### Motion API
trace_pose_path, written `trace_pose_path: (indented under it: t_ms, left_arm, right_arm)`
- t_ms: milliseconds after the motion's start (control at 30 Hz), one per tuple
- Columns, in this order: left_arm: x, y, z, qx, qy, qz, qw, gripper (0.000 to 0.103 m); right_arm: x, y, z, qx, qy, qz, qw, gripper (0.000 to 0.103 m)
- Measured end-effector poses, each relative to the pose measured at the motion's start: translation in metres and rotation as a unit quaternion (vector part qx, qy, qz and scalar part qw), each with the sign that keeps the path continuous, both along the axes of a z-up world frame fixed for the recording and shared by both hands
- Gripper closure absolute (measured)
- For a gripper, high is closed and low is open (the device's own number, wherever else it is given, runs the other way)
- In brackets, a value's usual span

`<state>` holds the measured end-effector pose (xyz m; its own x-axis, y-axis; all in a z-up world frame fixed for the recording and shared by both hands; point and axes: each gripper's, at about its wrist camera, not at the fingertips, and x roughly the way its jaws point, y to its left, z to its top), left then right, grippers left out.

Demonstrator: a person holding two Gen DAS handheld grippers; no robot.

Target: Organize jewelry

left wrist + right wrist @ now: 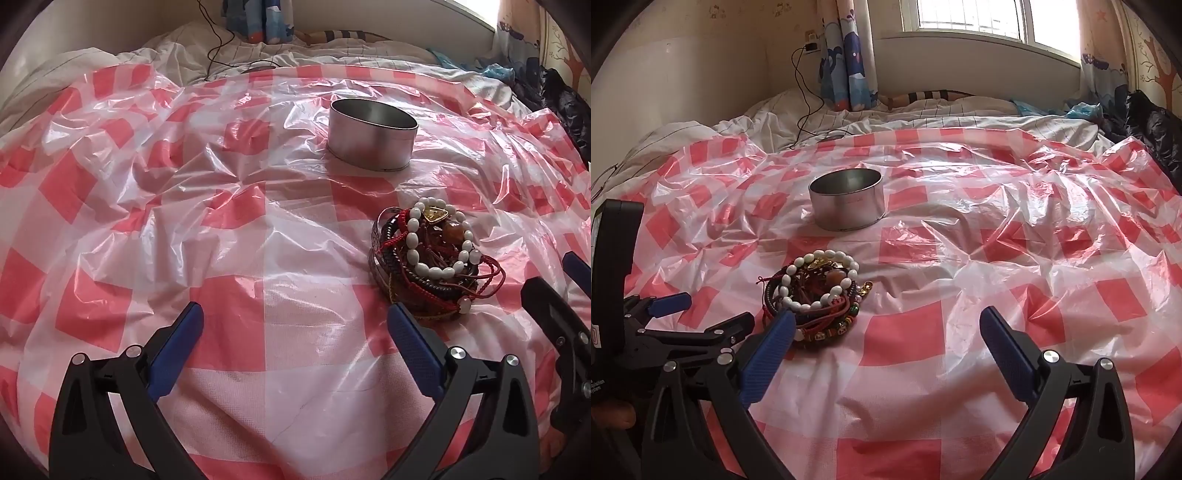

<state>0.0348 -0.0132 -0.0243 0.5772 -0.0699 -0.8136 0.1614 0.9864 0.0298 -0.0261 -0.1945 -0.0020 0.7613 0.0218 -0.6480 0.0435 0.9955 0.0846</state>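
A tangled pile of bracelets (430, 258), with white beads, red cords and dark coils, lies on the red-and-white checked plastic sheet (236, 236). Beyond it stands an empty oval metal tin (373, 134) with no lid. My left gripper (295, 319) is open over bare sheet, its right finger just touching the pile's near edge. In the right wrist view the same pile (816, 291) sits in front of the tin (846, 199). My right gripper (886, 321) is open, its left finger overlapping the pile's near side. Nothing is between either pair of fingers.
The sheet covers a bed with rumpled white bedding (923, 114) behind it. A black cable (803, 110) runs from a wall socket onto the bed. Curtains (847, 55) and a window are at the back, dark clothing (1152, 125) at the right.
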Motion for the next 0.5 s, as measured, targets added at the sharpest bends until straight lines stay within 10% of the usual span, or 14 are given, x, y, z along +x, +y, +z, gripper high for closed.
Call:
trace_pose_path:
  t_ms: [500]
  left_arm:
    - [-0.0001,-0.0036,0.0005,0.005,-0.002,-0.004,1.0000,0.007]
  right_arm:
    - [0.0024,0.0019,-0.0041,0.001,-0.002,-0.002,1.000,0.007]
